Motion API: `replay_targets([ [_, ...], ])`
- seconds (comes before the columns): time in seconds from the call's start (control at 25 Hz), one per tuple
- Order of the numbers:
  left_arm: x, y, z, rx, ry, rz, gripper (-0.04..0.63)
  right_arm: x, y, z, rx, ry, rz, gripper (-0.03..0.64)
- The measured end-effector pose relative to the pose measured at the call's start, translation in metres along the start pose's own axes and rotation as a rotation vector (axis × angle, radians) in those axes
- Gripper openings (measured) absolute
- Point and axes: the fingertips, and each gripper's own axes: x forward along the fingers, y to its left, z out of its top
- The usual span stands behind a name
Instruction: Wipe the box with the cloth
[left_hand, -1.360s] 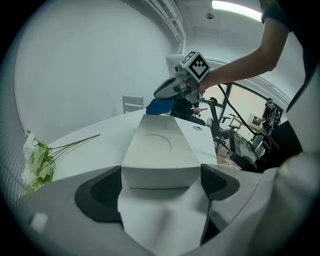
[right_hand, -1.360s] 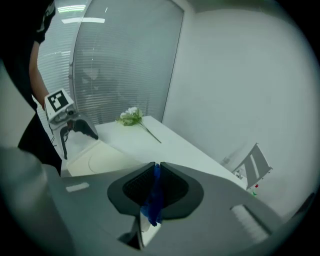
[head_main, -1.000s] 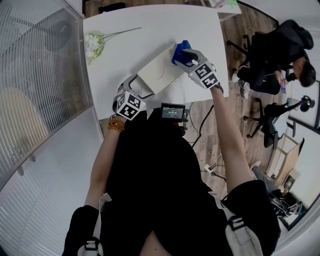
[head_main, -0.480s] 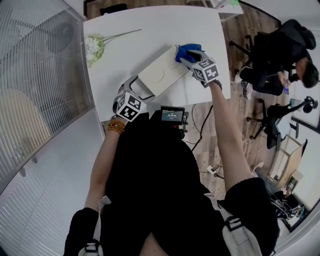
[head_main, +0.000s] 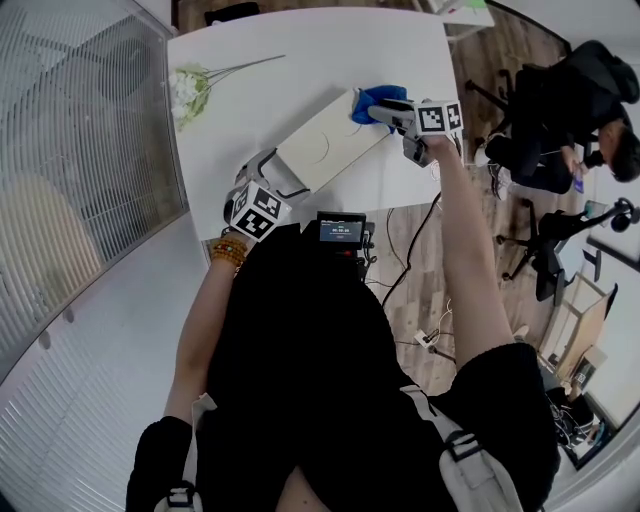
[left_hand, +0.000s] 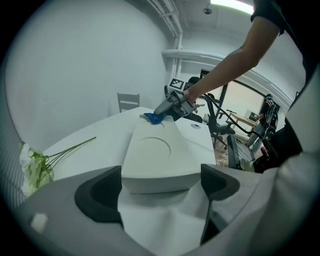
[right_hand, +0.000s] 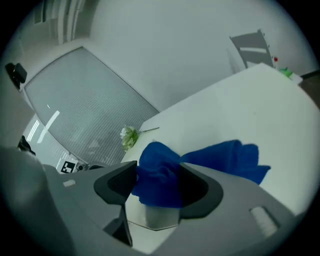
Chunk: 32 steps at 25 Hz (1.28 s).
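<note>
A long white box (head_main: 325, 145) lies slantwise on the white table (head_main: 300, 50). My left gripper (head_main: 280, 172) is shut on its near end, and in the left gripper view the jaws (left_hand: 161, 185) clamp both sides of the box (left_hand: 155, 155). A blue cloth (head_main: 372, 100) is bunched on the box's far end. My right gripper (head_main: 385, 112) reaches it from the right. Its jaws have just been opening. In the right gripper view they (right_hand: 157, 185) stand open, the cloth (right_hand: 165, 175) lying loosely between them over the box's corner (right_hand: 155, 217).
White flowers (head_main: 188, 90) with long stems lie at the table's far left. The table's right edge runs just beyond my right gripper. A seated person (head_main: 560, 100) and office chairs are to the right. A ribbed glass partition (head_main: 90, 130) stands on the left.
My right gripper rolled over and shifted right and down along the box's far end, the cloth staying between its jaws. The left gripper and box kept still.
</note>
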Motion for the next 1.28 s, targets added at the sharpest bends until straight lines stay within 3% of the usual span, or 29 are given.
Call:
replay_targets([
  [0.04,0.001,0.0,0.0,-0.002,0.0,0.003,0.609,0.007,0.001,-0.006,0.035,0.025,0.021,0.283],
  [0.08,0.001,0.001,0.001,-0.006,0.0,0.006,0.607,0.012,0.002,-0.009,0.07,0.04,0.034,0.236],
  [0.16,0.002,0.003,0.003,-0.007,0.001,0.01,0.608,0.016,0.004,-0.009,0.1,0.042,0.045,0.225],
  [0.28,0.004,0.003,0.006,0.008,0.01,0.014,0.608,0.009,0.011,-0.002,-0.017,0.039,-0.004,0.16],
  [0.4,0.006,0.003,0.006,0.013,0.005,0.02,0.608,0.004,0.017,0.005,-0.315,0.06,-0.198,0.098],
  [0.52,0.003,0.0,0.001,0.028,0.015,0.027,0.609,0.004,0.033,0.003,-0.773,0.111,-0.485,0.086],
  [0.6,0.0,-0.001,-0.008,0.022,0.035,0.032,0.609,0.009,0.046,-0.004,-0.989,0.145,-0.588,0.072],
  [0.64,0.0,-0.002,-0.012,0.009,0.041,0.035,0.609,0.012,0.048,-0.01,-1.036,0.162,-0.605,0.072],
  [0.76,0.004,-0.004,-0.018,-0.015,0.046,0.041,0.609,0.017,0.043,-0.019,-0.949,0.161,-0.592,0.071],
  [0.88,0.009,-0.007,-0.018,-0.021,0.04,0.045,0.609,0.022,0.044,-0.021,-0.84,0.162,-0.519,0.072],
  [1.08,0.009,-0.006,-0.017,-0.023,0.032,0.051,0.609,0.031,0.055,-0.03,-0.819,0.205,-0.433,0.069],
  [1.28,0.009,-0.007,-0.016,-0.023,0.034,0.053,0.609,0.045,0.074,-0.041,-0.728,0.229,-0.36,0.067],
])
